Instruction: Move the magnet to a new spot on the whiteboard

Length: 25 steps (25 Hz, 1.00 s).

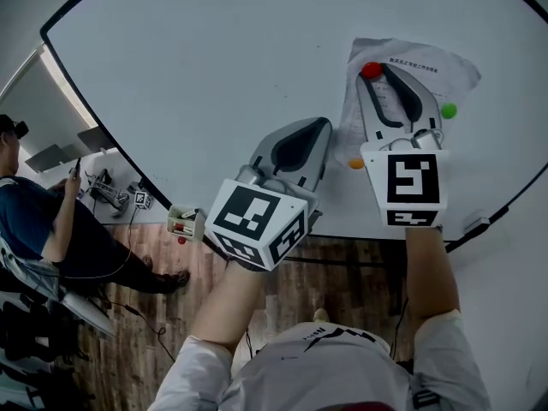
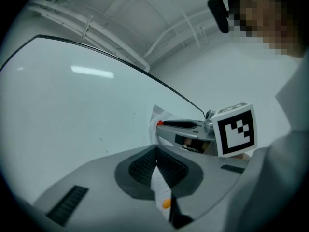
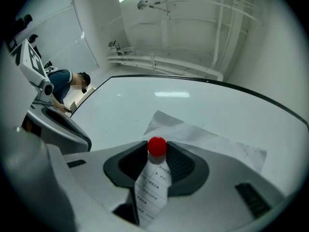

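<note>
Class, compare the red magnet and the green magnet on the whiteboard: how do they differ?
The red magnet sits at the paper's upper left corner; the green magnet at its right edge. The right tool's jaws close on the red magnet; no tool touches the green magnet. Both are small, round, and on the whiteboard.

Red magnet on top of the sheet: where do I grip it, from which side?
Pinch the red magnet by its round sides, coming up from below it, low along the whiteboard. It is a small knob standing proud of the paper, so only its rim gives hold. The right gripper has its tips on either side.
</note>
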{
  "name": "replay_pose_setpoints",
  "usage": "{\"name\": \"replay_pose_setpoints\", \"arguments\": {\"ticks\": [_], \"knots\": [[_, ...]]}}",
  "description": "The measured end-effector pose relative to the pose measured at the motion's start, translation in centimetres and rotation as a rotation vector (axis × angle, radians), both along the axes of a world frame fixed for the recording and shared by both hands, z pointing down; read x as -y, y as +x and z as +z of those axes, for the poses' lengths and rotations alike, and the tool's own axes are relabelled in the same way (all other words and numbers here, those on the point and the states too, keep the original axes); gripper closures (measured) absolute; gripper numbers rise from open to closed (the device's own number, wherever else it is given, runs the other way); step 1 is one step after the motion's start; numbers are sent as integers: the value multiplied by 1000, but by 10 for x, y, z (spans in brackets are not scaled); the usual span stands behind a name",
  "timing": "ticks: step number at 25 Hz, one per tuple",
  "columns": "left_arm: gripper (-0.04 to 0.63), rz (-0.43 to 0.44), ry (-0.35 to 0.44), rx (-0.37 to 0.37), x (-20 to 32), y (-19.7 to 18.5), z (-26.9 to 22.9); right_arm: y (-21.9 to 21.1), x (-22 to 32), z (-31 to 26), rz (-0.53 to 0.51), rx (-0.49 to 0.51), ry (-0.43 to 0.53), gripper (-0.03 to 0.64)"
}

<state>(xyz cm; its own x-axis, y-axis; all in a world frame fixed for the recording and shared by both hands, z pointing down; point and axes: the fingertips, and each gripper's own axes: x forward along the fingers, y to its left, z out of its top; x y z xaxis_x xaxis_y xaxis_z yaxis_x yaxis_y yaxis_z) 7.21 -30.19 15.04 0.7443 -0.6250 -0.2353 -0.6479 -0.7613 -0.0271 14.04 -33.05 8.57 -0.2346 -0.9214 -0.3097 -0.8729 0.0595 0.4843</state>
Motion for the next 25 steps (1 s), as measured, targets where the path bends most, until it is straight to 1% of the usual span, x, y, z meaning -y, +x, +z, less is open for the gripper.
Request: {"name": "replay_pose_setpoints", "arguments": {"ticks": [4,9,13,18,21,25], "knots": [[584,-3,6,0,2,0,-1,-1,3,-4,21,-14,3,488],[584,-9,13,1,2,-3,-1,-1,4,-3,76,-46,-15,488],[584,-7,11,-3,2,-7,1,-1,7,-2,137,-67,-49,488],[584,10,9,-3,-1,-11,5,0,10,4,213,-100,-45,488],[584,21,4,-1,-3,-15,5,-3,10,2,206,-96,-47,488],[584,33,-4,8,-7,-17,9,-3,8,4,179,-58,-62,479]]}}
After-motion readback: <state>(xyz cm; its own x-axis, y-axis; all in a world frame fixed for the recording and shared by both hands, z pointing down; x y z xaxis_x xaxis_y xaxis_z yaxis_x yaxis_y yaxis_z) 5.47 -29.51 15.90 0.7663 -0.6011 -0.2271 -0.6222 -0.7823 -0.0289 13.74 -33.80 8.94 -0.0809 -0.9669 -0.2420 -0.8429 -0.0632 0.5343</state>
